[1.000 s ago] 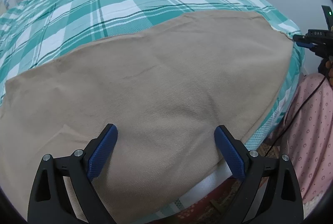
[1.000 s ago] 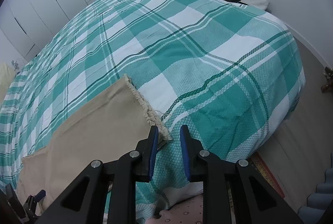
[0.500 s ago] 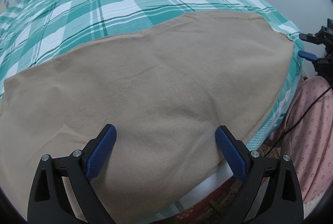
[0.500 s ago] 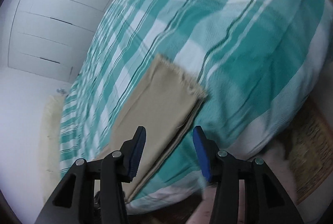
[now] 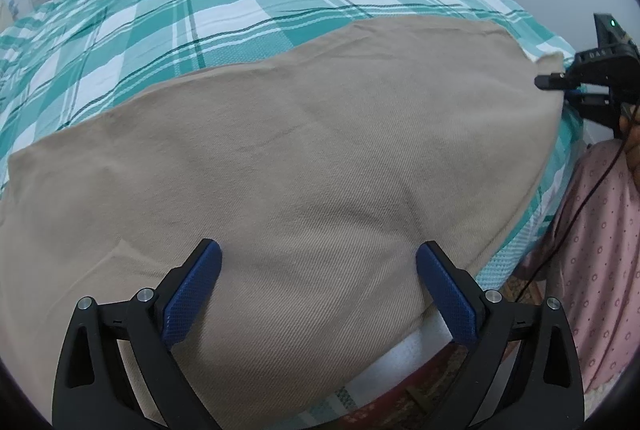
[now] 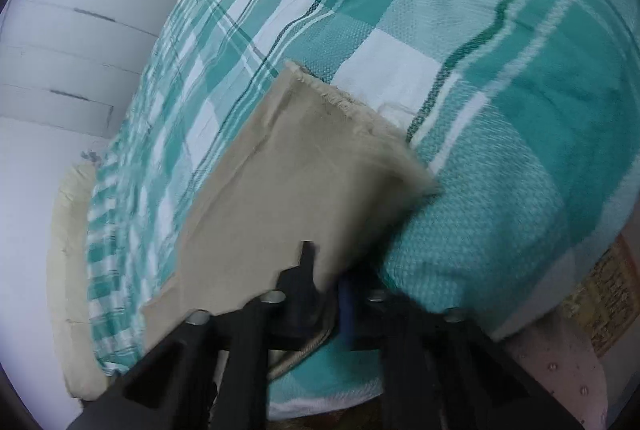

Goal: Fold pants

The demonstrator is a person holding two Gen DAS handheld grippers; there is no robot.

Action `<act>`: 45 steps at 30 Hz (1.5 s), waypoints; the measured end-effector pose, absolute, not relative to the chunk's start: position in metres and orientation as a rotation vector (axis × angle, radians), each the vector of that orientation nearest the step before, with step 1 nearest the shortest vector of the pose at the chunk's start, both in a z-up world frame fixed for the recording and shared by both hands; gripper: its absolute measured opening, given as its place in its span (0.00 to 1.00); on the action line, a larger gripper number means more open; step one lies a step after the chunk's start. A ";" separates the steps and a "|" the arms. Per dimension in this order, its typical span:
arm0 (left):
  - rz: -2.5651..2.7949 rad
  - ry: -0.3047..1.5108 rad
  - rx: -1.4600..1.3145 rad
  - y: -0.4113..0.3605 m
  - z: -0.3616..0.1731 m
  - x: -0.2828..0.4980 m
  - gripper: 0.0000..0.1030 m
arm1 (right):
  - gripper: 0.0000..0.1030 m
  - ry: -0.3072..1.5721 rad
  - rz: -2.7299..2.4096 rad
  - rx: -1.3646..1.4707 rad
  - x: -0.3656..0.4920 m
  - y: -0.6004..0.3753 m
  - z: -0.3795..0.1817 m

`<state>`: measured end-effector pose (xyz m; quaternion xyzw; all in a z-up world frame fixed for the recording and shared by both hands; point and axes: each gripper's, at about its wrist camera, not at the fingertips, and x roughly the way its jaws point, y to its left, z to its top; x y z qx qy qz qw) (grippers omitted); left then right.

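Right wrist view — right gripper (image 6: 326, 284) fingers clamp the pants (image 6: 288, 182) hem; left gripper (image 5: 318, 284) fingers wide above them.

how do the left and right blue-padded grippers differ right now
The left gripper has its jaws spread wide above the tan pants, gripping nothing; the right gripper is clamped shut on the pants' edge near the frayed hem. Both have black frames and point down at the bed.

The only readable mark is a small white label, seemingly "DAS", on the black body of the right gripper (image 5: 554, 82) at the right edge of the left wrist view. Its letters are tiny and uncertain.
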<state>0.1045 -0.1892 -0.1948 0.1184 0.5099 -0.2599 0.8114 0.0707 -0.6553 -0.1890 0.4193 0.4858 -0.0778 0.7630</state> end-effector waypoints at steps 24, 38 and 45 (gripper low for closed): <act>-0.010 0.951 -0.520 0.168 -0.119 0.110 0.95 | 0.43 0.762 0.912 0.229 0.064 -0.256 0.011; -0.251 1.008 -0.269 0.031 -0.129 0.137 0.95 | 0.26 1.061 0.467 0.037 0.085 -0.305 -0.182; -0.218 1.157 -0.042 -0.031 -0.191 0.145 0.89 | 0.26 1.025 0.443 0.016 0.081 -0.312 -0.183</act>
